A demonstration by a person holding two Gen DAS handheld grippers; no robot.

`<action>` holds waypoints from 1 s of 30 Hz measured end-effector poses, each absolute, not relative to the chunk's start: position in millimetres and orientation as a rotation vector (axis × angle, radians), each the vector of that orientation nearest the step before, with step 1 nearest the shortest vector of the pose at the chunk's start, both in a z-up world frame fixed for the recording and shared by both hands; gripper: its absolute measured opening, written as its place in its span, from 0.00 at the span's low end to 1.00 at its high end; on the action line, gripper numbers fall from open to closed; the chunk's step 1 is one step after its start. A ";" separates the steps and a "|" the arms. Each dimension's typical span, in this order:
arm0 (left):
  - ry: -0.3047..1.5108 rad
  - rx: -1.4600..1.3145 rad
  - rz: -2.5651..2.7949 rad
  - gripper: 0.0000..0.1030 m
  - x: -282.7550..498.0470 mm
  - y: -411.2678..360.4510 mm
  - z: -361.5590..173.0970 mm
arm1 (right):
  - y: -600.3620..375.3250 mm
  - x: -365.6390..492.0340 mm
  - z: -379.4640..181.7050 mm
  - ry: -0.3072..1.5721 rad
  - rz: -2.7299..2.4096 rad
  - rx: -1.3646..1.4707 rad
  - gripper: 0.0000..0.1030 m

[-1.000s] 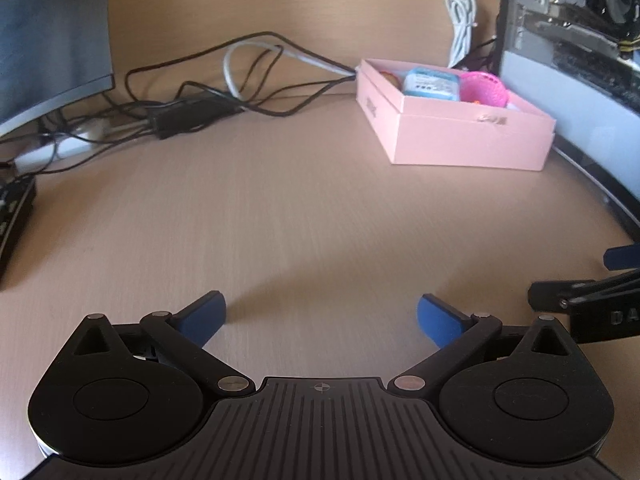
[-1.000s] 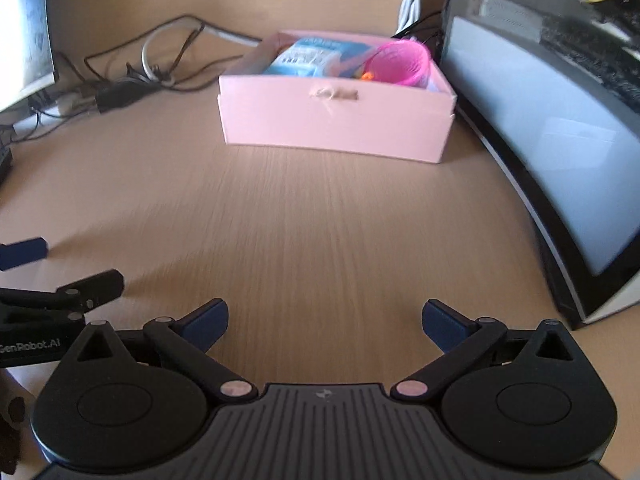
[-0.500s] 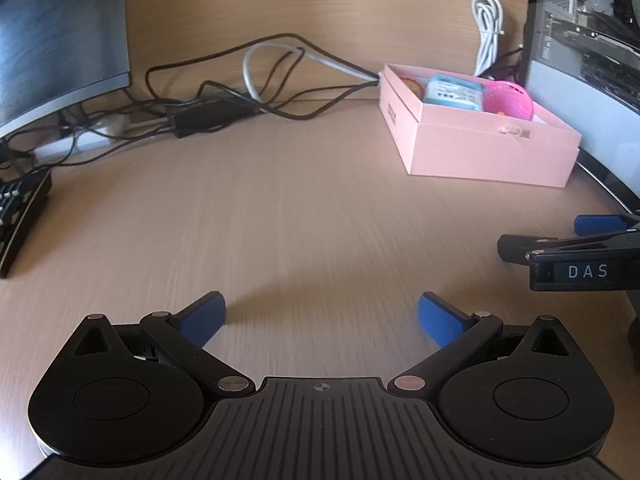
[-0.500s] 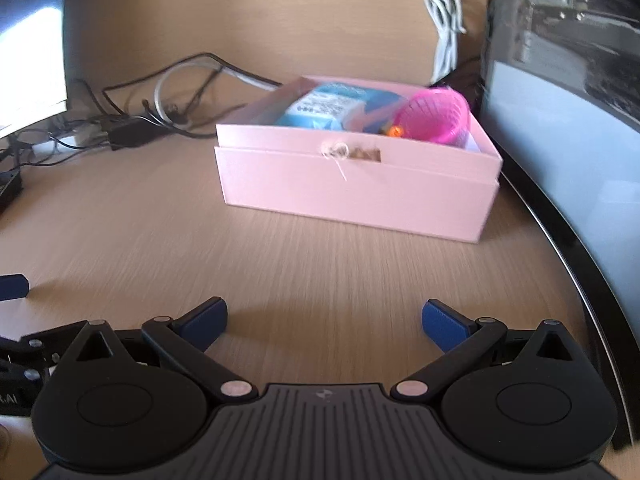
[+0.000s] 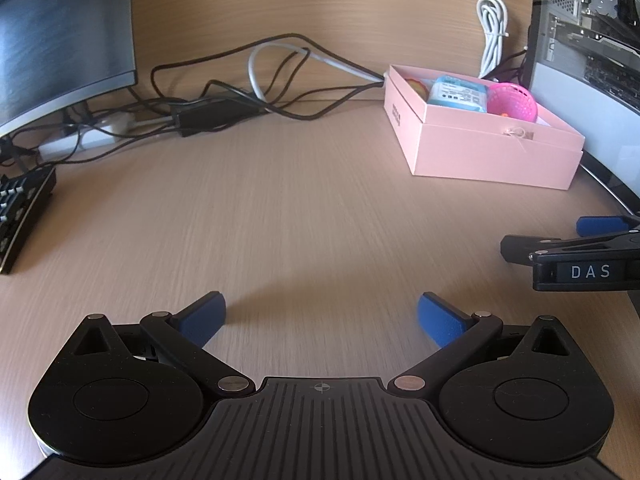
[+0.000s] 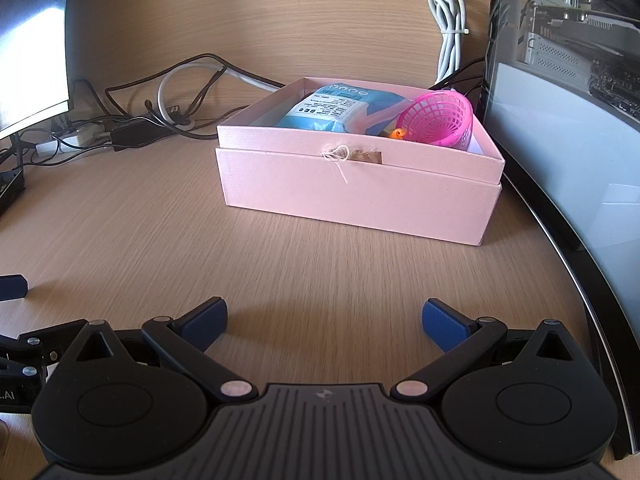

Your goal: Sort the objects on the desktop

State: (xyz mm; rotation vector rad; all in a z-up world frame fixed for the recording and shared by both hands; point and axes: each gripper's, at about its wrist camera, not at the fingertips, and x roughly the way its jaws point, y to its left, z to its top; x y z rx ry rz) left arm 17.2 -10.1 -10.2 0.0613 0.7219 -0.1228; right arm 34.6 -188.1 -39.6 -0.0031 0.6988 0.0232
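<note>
A pink open box (image 6: 360,196) stands on the wooden desk at the back right; it also shows in the left wrist view (image 5: 492,152). Inside lie a blue packet (image 6: 340,110), a pink plastic basket (image 6: 440,120) and a small orange item (image 6: 398,134). My right gripper (image 6: 324,320) is open and empty, a little in front of the box. My left gripper (image 5: 322,316) is open and empty over bare desk, left of the right gripper, whose side shows in the left wrist view (image 5: 576,260).
A monitor (image 5: 60,40) stands at the back left with a keyboard (image 5: 20,216) below it. A tangle of cables and a power adapter (image 5: 208,114) lies along the back wall. A computer case (image 6: 580,100) stands at the right. A coiled white cable (image 6: 448,20) hangs on the wall.
Both grippers have pulled back and tilted up, so the box and back wall sit lower and nearer in view. Both stay open and empty.
</note>
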 end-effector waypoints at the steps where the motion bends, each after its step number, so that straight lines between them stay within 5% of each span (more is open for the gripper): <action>1: 0.722 0.061 -0.123 1.00 17.3 -9.5 -10.0 | -188.1 34.6 -39.5 0.699 0.023 -0.003 1.00; 30: 0.722 0.056 -0.116 1.00 18.5 -8.6 -9.9 | -188.2 34.6 -39.0 0.698 0.023 -0.003 1.00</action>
